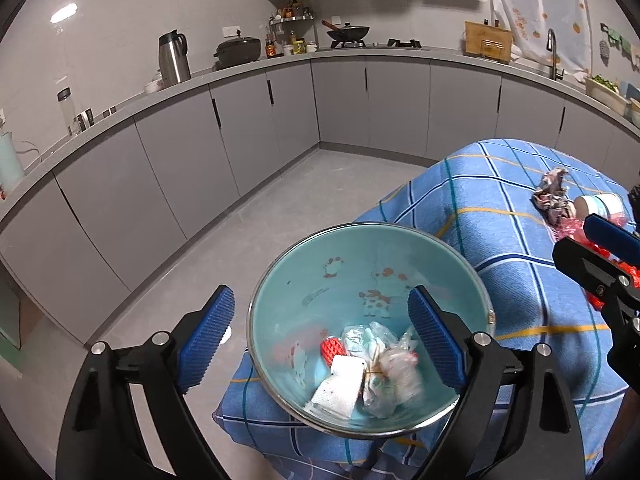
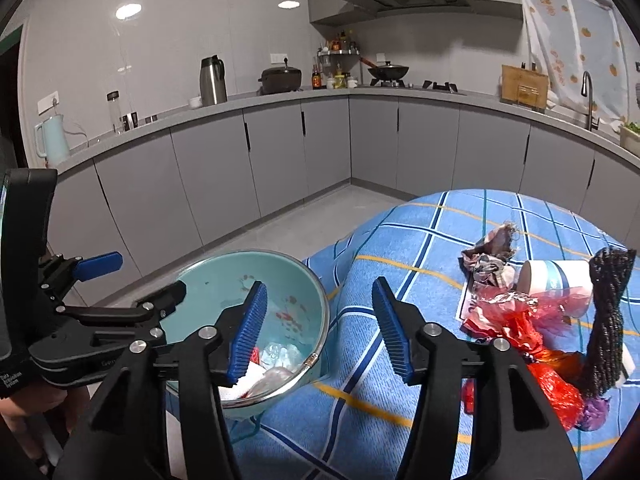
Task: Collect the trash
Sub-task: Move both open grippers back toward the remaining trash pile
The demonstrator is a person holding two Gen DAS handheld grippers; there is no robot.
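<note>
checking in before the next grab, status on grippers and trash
Left gripper open, straddling the bin rim. Right gripper open, empty, over the tablecloth. Paper cup, red wrapper still on table. Nothing blocking.

Teal bin with spotted-animal prints; beside it, blue checked tablecloth with white and yellow lines.
</note>
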